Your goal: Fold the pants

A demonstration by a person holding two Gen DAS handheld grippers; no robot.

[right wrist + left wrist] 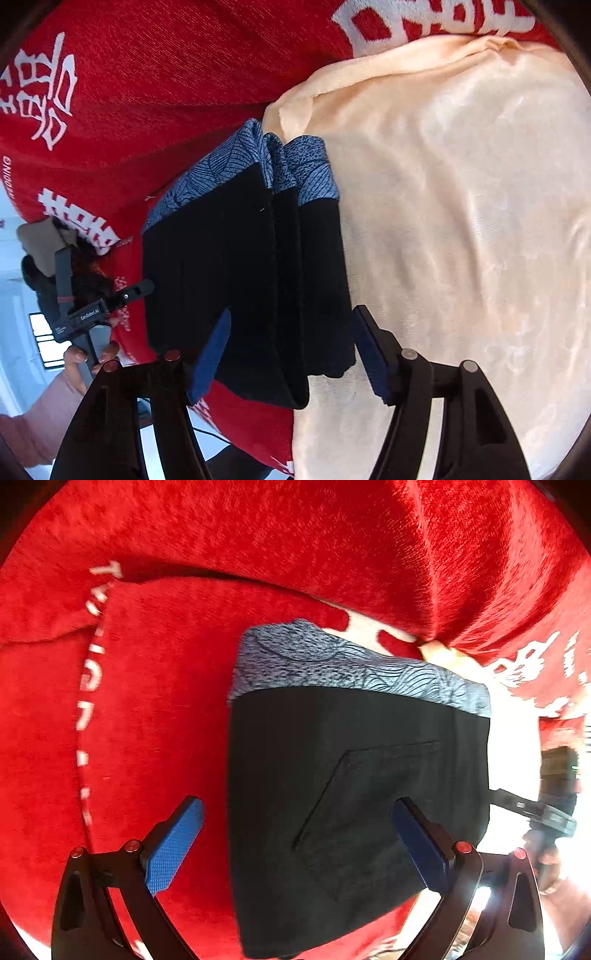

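Observation:
The pants are black with a blue-grey patterned band, folded into a compact stack on a red blanket. In the left wrist view my left gripper is open, its blue pads spread over the stack's left edge, holding nothing. In the right wrist view the pants show as several folded layers. My right gripper is open, its pads on either side of the stack's near end. The left gripper shows at the left in a hand.
A pale peach blanket covers the surface right of the pants. The red blanket carries white characters and rises in folds behind the stack. The bed's edge and a bright room lie at lower left in the right wrist view.

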